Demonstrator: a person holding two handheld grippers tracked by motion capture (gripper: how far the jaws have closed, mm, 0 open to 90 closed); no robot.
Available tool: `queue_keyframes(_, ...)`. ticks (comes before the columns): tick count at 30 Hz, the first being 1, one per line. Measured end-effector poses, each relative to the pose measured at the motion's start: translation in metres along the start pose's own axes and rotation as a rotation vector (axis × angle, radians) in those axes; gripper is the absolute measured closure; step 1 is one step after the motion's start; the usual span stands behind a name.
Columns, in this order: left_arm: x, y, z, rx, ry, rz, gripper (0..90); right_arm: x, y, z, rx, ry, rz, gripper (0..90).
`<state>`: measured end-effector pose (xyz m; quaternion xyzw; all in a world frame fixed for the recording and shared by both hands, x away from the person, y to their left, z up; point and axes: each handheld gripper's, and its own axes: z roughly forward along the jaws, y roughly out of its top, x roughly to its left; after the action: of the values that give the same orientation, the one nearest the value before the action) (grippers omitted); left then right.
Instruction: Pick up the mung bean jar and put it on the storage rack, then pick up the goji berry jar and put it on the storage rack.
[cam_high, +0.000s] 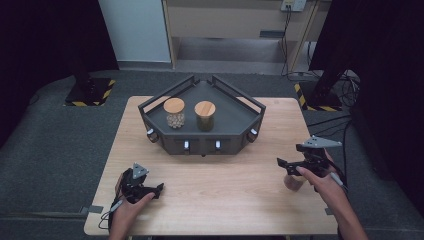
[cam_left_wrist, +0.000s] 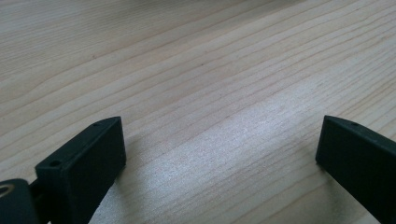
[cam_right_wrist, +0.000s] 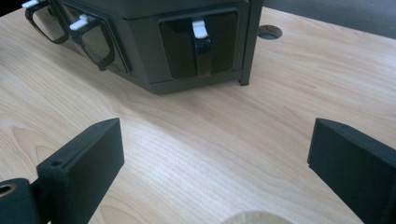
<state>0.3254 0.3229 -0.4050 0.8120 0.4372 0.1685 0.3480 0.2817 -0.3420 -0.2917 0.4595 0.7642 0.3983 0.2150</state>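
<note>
Both grippers spread wide and empty — left gripper low over the bare counter, right gripper facing the dark rack holding two cork-lidded jars — risking a jaw clipping the rack's rail and toppling a jar.

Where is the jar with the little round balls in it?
In the high view, the jar of balls stands on the dark corner shelf at the table's far middle, left of the other wooden-lidded jar.

Two jars with wooden lids stand in one dark tray on one table. Two grippers are held over it, one per hand.
</note>
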Motion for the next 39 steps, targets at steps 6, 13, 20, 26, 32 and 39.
queue_keyframes(6, 0.0, 0.0, 0.0, 0.0, 0.0, 0.0, 0.1, -0.001, -0.01, -0.005, -0.002, -0.014, 0.009, 4.0)
queue_keyframes(13, 0.0, 0.0, 0.0, 0.0, 0.0, 0.0, 0.1, -0.002, -0.018, -0.012, -0.008, -0.022, 0.023, 4.0)
queue_keyframes(20, 0.0, 0.0, 0.0, 0.0, 0.001, 0.0, 0.1, -0.002, -0.022, -0.015, -0.003, -0.024, 0.025, 3.9)
queue_keyframes(26, 0.0, 0.0, 0.0, 0.0, 0.0, 0.0, 0.1, -0.002, -0.025, -0.016, -0.004, -0.026, 0.029, 3.9)
queue_keyframes(32, 0.0, 0.0, 0.0, 0.0, 0.0, 0.0, 0.1, -0.003, -0.027, -0.019, -0.005, -0.03, 0.033, 3.9)
queue_keyframes(39, 0.0, 0.0, 0.0, 0.0, 0.0, 0.0, 0.1, -0.003, -0.03, -0.022, -0.009, -0.038, 0.035, 3.9)
